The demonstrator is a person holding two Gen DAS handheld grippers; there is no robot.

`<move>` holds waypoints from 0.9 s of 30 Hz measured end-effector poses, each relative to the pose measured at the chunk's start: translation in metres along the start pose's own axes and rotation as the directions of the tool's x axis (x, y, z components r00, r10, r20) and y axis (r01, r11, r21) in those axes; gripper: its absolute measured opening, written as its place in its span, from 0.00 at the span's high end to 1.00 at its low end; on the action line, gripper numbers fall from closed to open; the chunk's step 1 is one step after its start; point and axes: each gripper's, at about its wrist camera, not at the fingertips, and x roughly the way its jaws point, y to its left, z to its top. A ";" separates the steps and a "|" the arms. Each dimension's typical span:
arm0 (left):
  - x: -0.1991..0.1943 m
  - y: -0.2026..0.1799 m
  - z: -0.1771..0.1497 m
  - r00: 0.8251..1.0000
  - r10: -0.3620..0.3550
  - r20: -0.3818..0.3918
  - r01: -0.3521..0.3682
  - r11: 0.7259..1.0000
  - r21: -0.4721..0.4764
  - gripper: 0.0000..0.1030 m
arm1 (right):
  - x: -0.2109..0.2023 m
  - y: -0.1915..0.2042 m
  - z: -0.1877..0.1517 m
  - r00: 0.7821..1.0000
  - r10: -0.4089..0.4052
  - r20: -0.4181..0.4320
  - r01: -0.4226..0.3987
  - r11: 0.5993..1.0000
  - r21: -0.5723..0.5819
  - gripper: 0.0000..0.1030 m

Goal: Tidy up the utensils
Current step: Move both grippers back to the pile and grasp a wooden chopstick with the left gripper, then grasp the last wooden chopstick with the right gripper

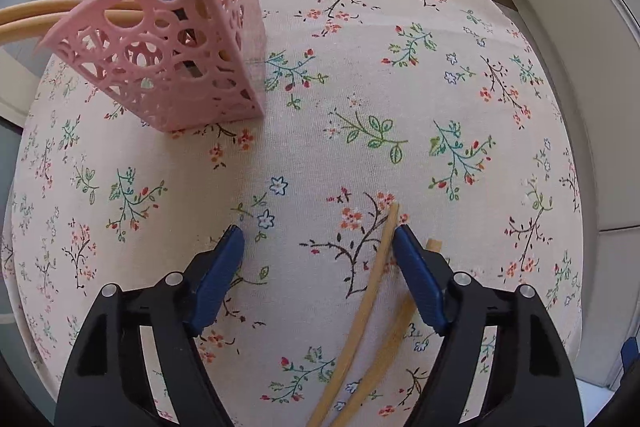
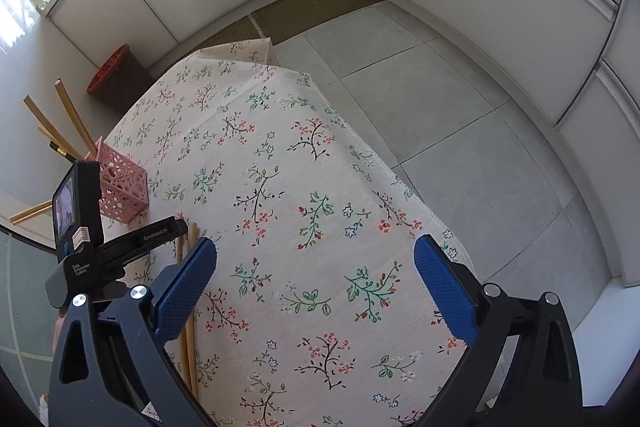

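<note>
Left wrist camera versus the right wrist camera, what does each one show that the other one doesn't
Only the left wrist view shows the open left gripper with one loose chopstick lying between its fingers and a second passing under the right-hand finger.

Only the right wrist view shows the open, empty right gripper, the left gripper's body and camera, the red-rimmed bin and the floor tiles.

Both show the pink basket holding utensils, the chopstick pair and the floral tablecloth.

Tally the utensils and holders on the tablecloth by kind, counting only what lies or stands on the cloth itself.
Loose wooden chopsticks on the cloth: 2 (one, another)
Pink perforated holder basket: 1
Total: 3
The sticks standing inside the basket overlap too much to count.
</note>
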 end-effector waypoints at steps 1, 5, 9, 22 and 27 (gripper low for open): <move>-0.002 -0.001 -0.003 1.000 -0.004 0.006 0.004 1.000 0.020 0.37 | 0.003 0.002 -0.001 1.000 -0.001 -0.013 0.001 1.000 -0.002 0.07; -0.015 -0.015 -0.019 1.000 -0.012 0.019 0.010 0.996 0.094 0.96 | 0.014 0.008 -0.002 0.999 0.006 -0.051 -0.005 1.000 0.007 0.07; -0.018 -0.004 -0.027 0.999 -0.051 0.020 0.049 0.995 0.090 0.96 | 0.026 0.019 0.000 0.998 -0.005 -0.066 0.006 1.000 0.008 0.07; -0.120 0.067 -0.070 0.981 -0.081 0.176 0.072 0.996 0.061 0.96 | 0.098 0.117 -0.004 0.974 -0.049 -0.220 0.023 0.993 -0.118 0.06; -0.140 0.065 -0.059 0.962 -0.035 0.272 0.017 0.998 0.068 0.96 | 0.135 0.141 -0.013 0.942 -0.084 -0.324 0.038 0.989 -0.146 0.06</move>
